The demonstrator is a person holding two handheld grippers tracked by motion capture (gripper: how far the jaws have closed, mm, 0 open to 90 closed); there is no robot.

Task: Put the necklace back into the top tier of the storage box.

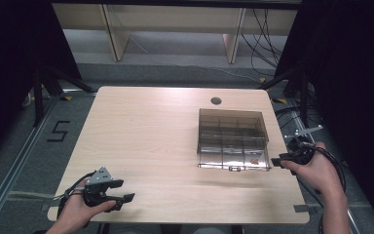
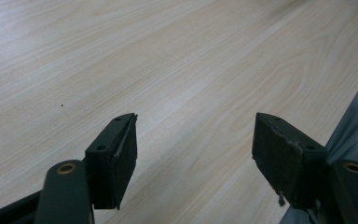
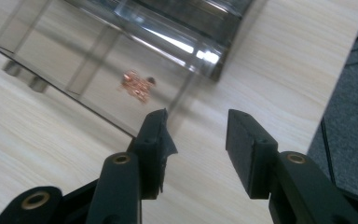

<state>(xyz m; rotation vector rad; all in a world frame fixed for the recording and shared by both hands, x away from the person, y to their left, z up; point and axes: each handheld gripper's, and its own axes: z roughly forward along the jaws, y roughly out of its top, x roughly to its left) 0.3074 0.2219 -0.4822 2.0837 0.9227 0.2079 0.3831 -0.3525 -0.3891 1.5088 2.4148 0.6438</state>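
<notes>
A smoky transparent compartment box (image 1: 204,141) stands on the right half of the light wooden table (image 1: 146,126). A small copper-coloured piece (image 1: 254,159) lies in its front right compartment, and through the clear wall (image 3: 168,39) that same copper piece (image 3: 137,86) looks like a tangle. My right gripper (image 1: 277,163) is just off the box's front right corner, a little above the table, jaws open with nothing between them (image 3: 198,130). My left gripper (image 1: 125,190) rests near the table's front left edge, open and empty over bare wood (image 2: 196,140).
A round cable hole (image 1: 216,101) sits at the back of the table behind the box. The table's right edge (image 3: 340,70) runs close beside my right gripper, with grey floor and cables beyond. A small latch (image 1: 233,168) is on the box's front.
</notes>
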